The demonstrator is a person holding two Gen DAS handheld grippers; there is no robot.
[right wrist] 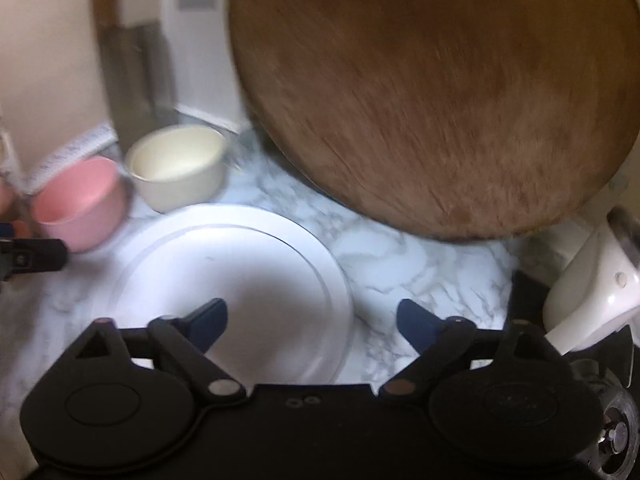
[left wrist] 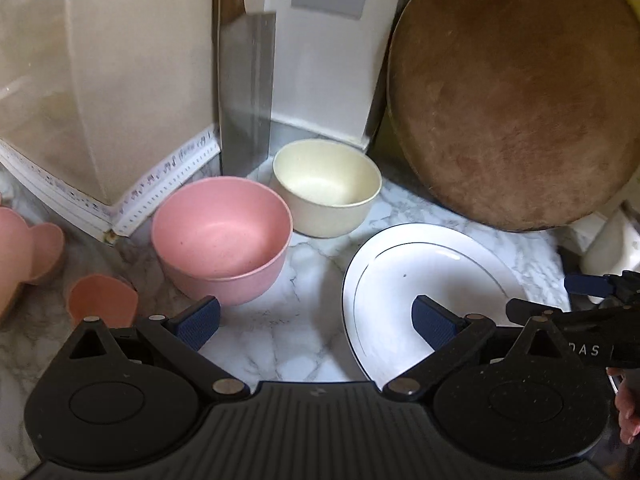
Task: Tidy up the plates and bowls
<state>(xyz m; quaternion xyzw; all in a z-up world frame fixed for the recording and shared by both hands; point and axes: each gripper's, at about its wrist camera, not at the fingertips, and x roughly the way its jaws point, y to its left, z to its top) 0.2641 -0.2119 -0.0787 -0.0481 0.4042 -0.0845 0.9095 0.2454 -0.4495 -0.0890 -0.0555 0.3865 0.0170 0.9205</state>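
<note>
Marble tabletop [left wrist: 280, 336], left to right: pink bowl [left wrist: 222, 240], cream bowl [left wrist: 326, 186] just behind it, white plate [left wrist: 420, 280], and a round wooden board [left wrist: 516, 104] leaning upright at the rear. Left gripper [left wrist: 316, 322], jaws wide apart and empty, hovers between pink bowl and plate. Right gripper [right wrist: 312, 320], jaws likewise spread and empty, straddles the plate's right rim.

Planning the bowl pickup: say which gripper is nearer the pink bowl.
Left. The left gripper sits just in front of the pink bowl; the right gripper is over the plate's far side.
</note>
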